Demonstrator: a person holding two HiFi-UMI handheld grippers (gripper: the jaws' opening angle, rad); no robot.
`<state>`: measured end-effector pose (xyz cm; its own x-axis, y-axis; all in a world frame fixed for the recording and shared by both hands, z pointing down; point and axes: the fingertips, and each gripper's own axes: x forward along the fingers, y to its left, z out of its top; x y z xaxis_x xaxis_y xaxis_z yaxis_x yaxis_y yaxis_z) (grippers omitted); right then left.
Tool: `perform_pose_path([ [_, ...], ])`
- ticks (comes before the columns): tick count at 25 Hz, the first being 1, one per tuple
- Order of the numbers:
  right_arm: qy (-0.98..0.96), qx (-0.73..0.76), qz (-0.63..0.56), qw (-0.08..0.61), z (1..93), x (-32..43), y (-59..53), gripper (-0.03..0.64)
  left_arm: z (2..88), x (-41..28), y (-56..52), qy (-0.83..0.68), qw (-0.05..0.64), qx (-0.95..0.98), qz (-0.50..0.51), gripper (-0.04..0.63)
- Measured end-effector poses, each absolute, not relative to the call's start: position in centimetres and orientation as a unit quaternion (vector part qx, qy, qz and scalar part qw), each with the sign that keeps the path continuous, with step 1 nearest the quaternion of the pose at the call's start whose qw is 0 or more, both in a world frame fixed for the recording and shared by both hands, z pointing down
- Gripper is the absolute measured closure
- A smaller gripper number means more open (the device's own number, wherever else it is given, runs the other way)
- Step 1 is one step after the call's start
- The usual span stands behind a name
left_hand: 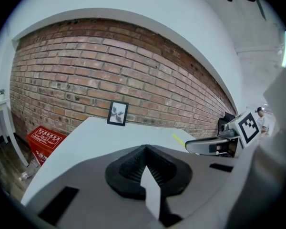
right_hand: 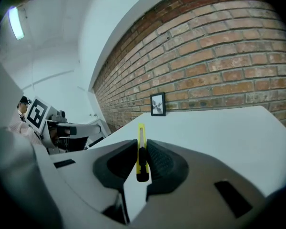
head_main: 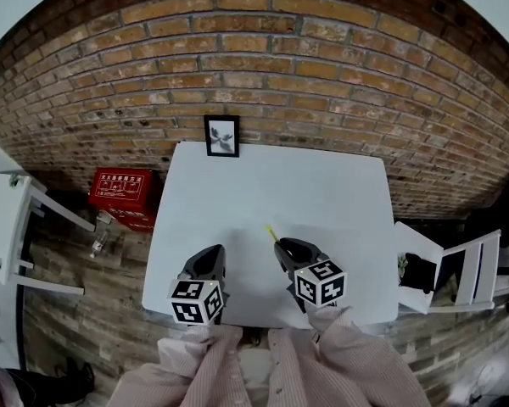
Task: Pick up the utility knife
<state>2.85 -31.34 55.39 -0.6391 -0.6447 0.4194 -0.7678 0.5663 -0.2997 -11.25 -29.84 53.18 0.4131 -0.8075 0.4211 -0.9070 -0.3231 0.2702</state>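
Observation:
A yellow utility knife (right_hand: pixel 141 149) is clamped edge-on between the black pads of my right gripper (right_hand: pixel 142 152), its tip sticking forward past the jaws. In the head view the knife's yellow tip (head_main: pixel 271 230) pokes out ahead of the right gripper (head_main: pixel 290 251), lifted over the near part of the white table (head_main: pixel 322 185). My left gripper (head_main: pixel 207 261) hovers beside it on the left. Its jaws in the left gripper view (left_hand: pixel 145 168) are closed together with nothing between them. The knife's tip (left_hand: pixel 178 140) and the right gripper (left_hand: pixel 214 145) show at the right of that view.
A small framed picture (head_main: pixel 221 135) leans against the brick wall at the table's far edge. A red box (head_main: pixel 123 189) sits on the floor to the left, white furniture (head_main: pixel 8 227) beyond it, and a white chair (head_main: pixel 458 270) to the right.

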Motion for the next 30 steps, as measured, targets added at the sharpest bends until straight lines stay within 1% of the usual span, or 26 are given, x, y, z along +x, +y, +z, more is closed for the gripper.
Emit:
perform_pose_path([
  [7,-0.883,0.415,0.211,0.067,51.2,4.1,-31.2,0.554,49.5,-11.2,-30.2,-0.532,0.187,0.821,0.084,0.601],
  [22,-0.884,0.442,0.146,-0.027,43.6,7.4,-31.2,0.554,42.4,-11.0,-30.8,-0.535,0.102,0.837,0.05,0.601],
  [30,-0.874,0.469,0.113,-0.067,39.6,9.9,-31.2,0.554,39.7,-11.4,-31.1,-0.54,0.073,0.838,0.033,0.601],
])
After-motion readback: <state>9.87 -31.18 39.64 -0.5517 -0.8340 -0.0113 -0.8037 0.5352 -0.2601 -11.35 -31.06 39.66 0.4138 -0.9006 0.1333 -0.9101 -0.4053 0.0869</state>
